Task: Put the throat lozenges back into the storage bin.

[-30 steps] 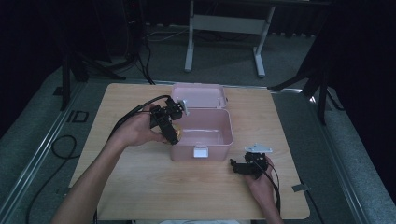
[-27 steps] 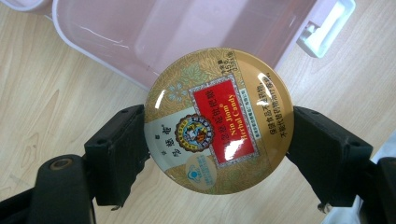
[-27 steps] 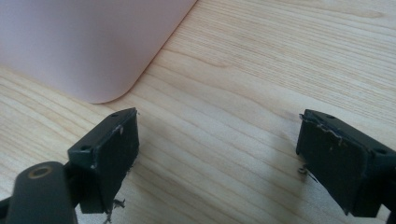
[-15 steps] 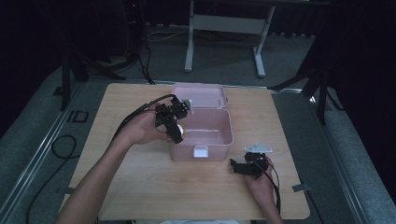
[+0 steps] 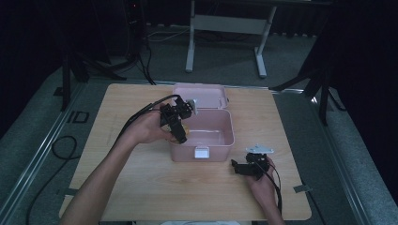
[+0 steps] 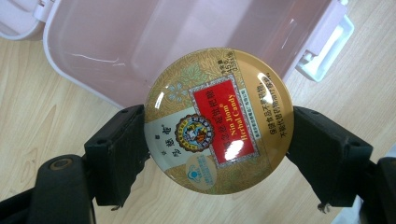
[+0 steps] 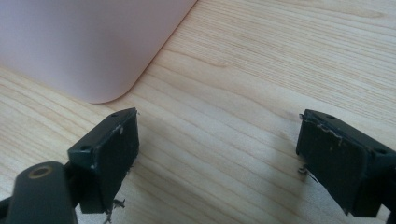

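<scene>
Your left tongs (image 6: 217,154) pinch the round gold candy tin (image 6: 218,120) by its rim, face toward the camera, right over the near-left wall of the open pink plastic box (image 5: 225,137). The box's hollow lies just beyond the tin. Your right tongs (image 7: 217,158) stand spread and empty on the wooden tabletop (image 5: 141,187), beside the box's corner.

From above, my room is dim, dark toward twelve o'clock. My gripper views are bright; glare spots shine on the candy tin (image 6: 218,120), and the near jaws look soft.
</scene>
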{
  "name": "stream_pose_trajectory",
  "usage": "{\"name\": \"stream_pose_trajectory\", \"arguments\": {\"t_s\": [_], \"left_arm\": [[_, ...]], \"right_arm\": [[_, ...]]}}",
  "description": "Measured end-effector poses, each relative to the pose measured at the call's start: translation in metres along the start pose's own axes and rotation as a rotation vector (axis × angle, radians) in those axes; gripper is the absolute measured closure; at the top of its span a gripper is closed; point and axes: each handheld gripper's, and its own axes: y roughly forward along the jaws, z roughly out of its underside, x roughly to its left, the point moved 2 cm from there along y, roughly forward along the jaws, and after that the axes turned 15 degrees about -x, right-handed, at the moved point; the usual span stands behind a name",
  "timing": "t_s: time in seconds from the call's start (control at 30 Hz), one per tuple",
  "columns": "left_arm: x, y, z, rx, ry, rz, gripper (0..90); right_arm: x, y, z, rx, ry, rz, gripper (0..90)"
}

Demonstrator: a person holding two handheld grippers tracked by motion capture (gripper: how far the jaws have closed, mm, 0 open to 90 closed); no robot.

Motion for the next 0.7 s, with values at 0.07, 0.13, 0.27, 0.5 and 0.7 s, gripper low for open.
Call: {"name": "stream_pose_trajectory", "arguments": {"t_s": [0.07,0.13,0.27,0.5,0.7], "left_arm": [[0.0000,0.0005,-0.0006,0.002,0.000,0.003,22.0],[0.0001,0.0015,-0.0012,0.002,0.000,0.001,22.0],[0.0005,0.0040,-0.0025,0.006,0.001,0.006,22.0],[0.0013,0.0064,-0.0046,0.006,-0.001,0.015,22.0],[0.0013,0.0084,-0.0056,0.008,0.005,0.014,21.9]], "right_arm": [[0.0000,0.0000,0.0000,0.000,0.000,0.000,12.8],[0.0000,0.0000,0.0000,0.000,0.000,0.000,12.8],[0.0000,0.0000,0.0000,0.000,0.000,0.000,12.8],[0.0000,0.0000,0.0000,0.000,0.000,0.000,12.8],[-0.0001,0.0001,0.0000,-0.001,-0.001,0.000,12.8]]}}
